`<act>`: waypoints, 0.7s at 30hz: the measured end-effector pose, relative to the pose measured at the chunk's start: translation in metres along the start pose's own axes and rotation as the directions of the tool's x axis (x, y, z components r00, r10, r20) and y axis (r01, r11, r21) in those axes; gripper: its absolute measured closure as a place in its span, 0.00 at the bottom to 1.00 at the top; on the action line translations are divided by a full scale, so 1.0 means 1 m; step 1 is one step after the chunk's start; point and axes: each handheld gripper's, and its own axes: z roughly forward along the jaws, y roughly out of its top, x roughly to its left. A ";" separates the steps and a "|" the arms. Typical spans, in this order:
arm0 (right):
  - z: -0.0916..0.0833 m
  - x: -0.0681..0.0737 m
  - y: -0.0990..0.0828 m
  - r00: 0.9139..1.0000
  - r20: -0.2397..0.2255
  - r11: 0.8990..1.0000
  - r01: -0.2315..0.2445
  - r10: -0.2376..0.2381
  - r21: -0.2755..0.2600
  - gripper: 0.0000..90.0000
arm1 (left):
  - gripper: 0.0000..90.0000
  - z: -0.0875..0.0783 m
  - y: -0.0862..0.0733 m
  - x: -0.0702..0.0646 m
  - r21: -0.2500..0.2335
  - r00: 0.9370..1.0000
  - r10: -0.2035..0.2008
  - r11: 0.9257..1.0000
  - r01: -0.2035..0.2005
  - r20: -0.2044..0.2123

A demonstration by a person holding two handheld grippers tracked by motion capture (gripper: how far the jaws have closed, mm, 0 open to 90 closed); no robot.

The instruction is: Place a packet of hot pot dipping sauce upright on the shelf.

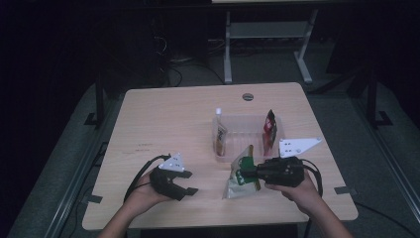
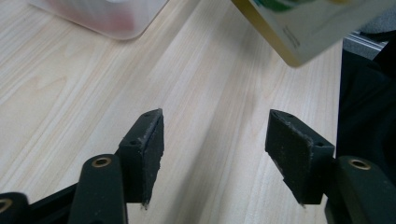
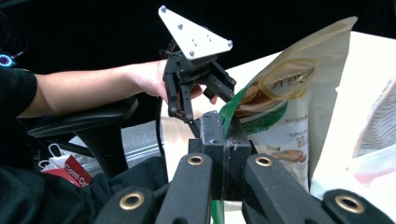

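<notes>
A snack pouch (image 1: 238,179), cream with green print, hangs just above the table's front right part. My right gripper (image 1: 246,173) is shut on its green side edge. In the right gripper view the jaws (image 3: 225,140) pinch that green edge, and the pouch (image 3: 285,112) rises to the right. My left gripper (image 1: 190,182) is at the front left, open, with nothing between its fingers. The left gripper view has its pads (image 2: 150,140) apart over bare wood, with a corner of the pouch (image 2: 303,32) above them. The right gripper view also takes in the left gripper (image 3: 201,93) farther off.
A clear plastic bin (image 1: 242,130) stands right of centre and holds a brown packet (image 1: 220,135) and a red packet (image 1: 269,128). A round cable hole (image 1: 247,96) sits near the far edge. A chair armrest (image 3: 84,121) lies beside the table.
</notes>
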 end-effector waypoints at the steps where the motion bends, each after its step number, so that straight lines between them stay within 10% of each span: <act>1: -0.002 0.000 0.002 1.000 0.005 1.000 0.003 -0.003 0.000 1.00 | 0.39 0.000 0.000 0.000 0.000 1.000 -0.001 1.000 0.001 0.000; 21: -0.022 -0.030 0.050 0.995 0.084 0.998 0.053 -0.055 0.024 1.00 | 0.31 0.006 -0.004 0.002 0.018 1.000 -0.027 0.999 0.027 0.003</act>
